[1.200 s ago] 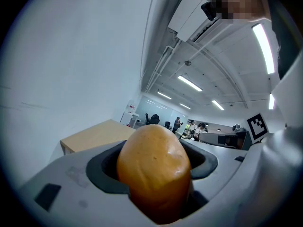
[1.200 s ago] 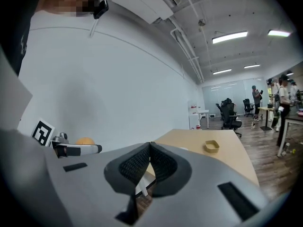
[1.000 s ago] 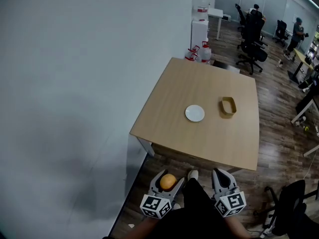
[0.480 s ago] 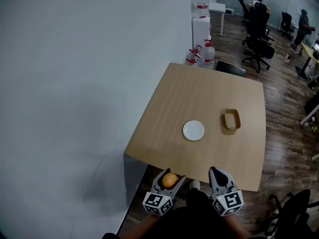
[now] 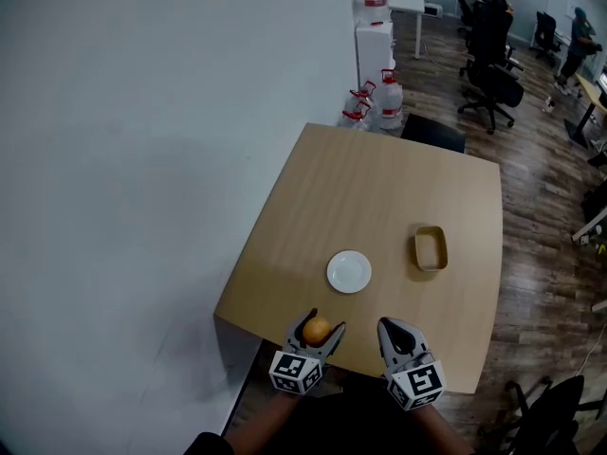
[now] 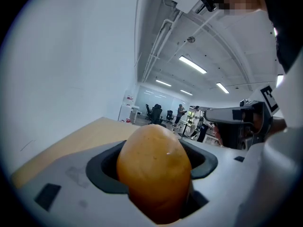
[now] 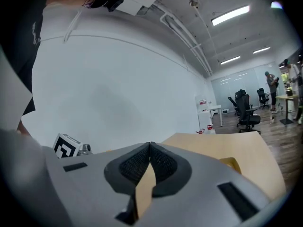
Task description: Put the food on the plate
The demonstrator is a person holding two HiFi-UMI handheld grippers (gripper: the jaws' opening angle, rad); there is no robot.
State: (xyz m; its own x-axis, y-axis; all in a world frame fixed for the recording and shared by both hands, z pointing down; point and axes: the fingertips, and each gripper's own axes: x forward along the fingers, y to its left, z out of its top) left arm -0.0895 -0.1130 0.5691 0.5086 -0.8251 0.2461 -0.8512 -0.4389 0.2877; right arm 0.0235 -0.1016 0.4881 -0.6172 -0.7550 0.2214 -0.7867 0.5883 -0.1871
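Observation:
An orange, egg-shaped piece of food (image 5: 317, 330) sits clamped between the jaws of my left gripper (image 5: 316, 331), held over the near edge of the wooden table (image 5: 313, 207); it fills the left gripper view (image 6: 154, 171). A small white plate (image 5: 349, 271) lies on the table just beyond both grippers. My right gripper (image 5: 395, 332) hovers beside the left one, jaws shut with their tips touching and nothing between them (image 7: 150, 149).
A tan rectangular container (image 5: 430, 247) stands on the table right of the plate. A white wall runs along the table's left side. Water jugs (image 5: 384, 93) stand at the far corner, office chairs (image 5: 490, 69) and people beyond, and a chair (image 5: 545, 415) at lower right.
The view has moved forward: both grippers now reach the table's near edge, and the plate lies closer to them. The food stays clamped in the left gripper.

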